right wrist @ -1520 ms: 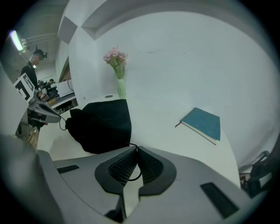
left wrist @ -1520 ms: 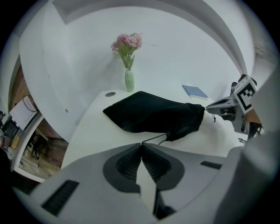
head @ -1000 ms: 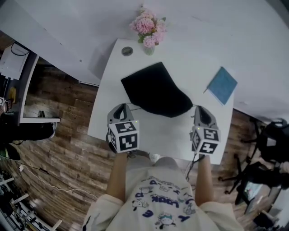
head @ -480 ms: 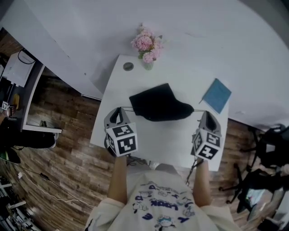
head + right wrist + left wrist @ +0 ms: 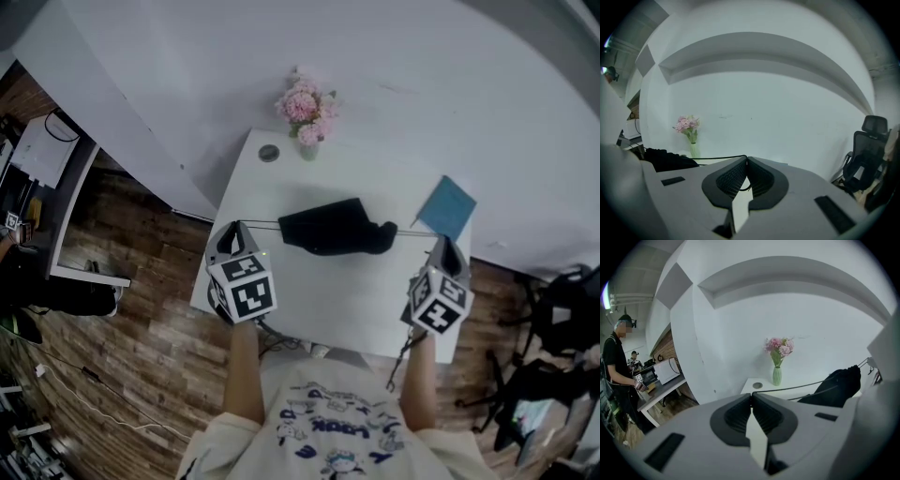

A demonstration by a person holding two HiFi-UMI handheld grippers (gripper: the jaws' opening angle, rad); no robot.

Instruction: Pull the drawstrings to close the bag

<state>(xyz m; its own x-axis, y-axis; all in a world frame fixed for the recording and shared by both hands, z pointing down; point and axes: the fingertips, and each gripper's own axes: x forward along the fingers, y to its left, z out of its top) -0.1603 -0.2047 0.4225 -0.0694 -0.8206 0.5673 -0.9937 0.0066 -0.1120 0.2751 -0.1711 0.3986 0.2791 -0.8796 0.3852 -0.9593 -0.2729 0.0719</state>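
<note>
The bag (image 5: 337, 227) is plain black, and so are the thin drawstrings (image 5: 262, 224) running off its left and right ends. The table (image 5: 347, 300) under it is white, like the wall (image 5: 764, 93) behind. At the far edge stand pink flowers (image 5: 305, 101) in a pale green vase (image 5: 308, 150). A blue notebook (image 5: 446, 208) lies at the right. The left gripper (image 5: 235, 227) and right gripper (image 5: 441, 242) are grey, each with black-and-white square markers. The floor (image 5: 141, 300) is brown wood planking. The person's shirt (image 5: 328, 441) is cream with blue print.

White rectangular table (image 5: 356, 300): black fabric bag (image 5: 333, 228) centre, thin dark drawstrings (image 5: 262, 223) out both sides; pink flower vase (image 5: 305, 122) behind; blue flat notebook (image 5: 447, 208) right.
</note>
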